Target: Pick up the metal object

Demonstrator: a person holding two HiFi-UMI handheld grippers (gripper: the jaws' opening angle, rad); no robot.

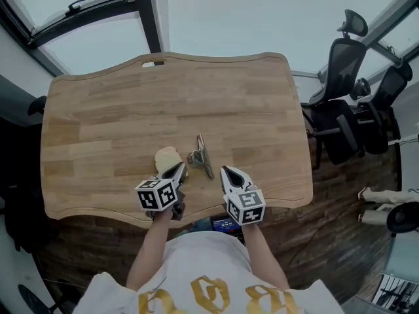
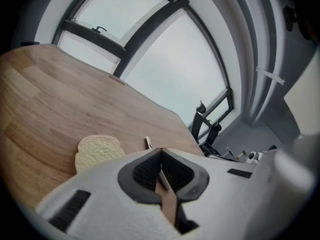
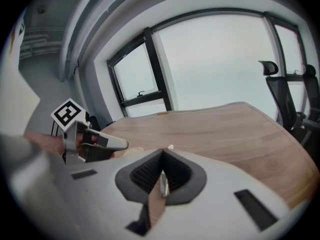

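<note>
The metal object (image 1: 200,155), a small shiny clip-like piece with a long handle, lies on the wooden table (image 1: 131,103) near its front middle. A slice of bread (image 1: 167,157) rests just left of it. My left gripper (image 1: 181,168) is shut and empty, its tips beside the bread and just left of the metal object. My right gripper (image 1: 224,170) is shut too, empty, just right of the object's near end. In the left gripper view the bread (image 2: 97,151) and a sliver of the metal object (image 2: 148,142) show past the closed jaws. The left gripper (image 3: 100,144) appears in the right gripper view.
Black office chairs (image 1: 347,97) stand off the table's right side. Large windows with dark frames (image 1: 144,12) run beyond the far edge. A small dark device (image 1: 226,226) sits below the table's near edge, by the person's body.
</note>
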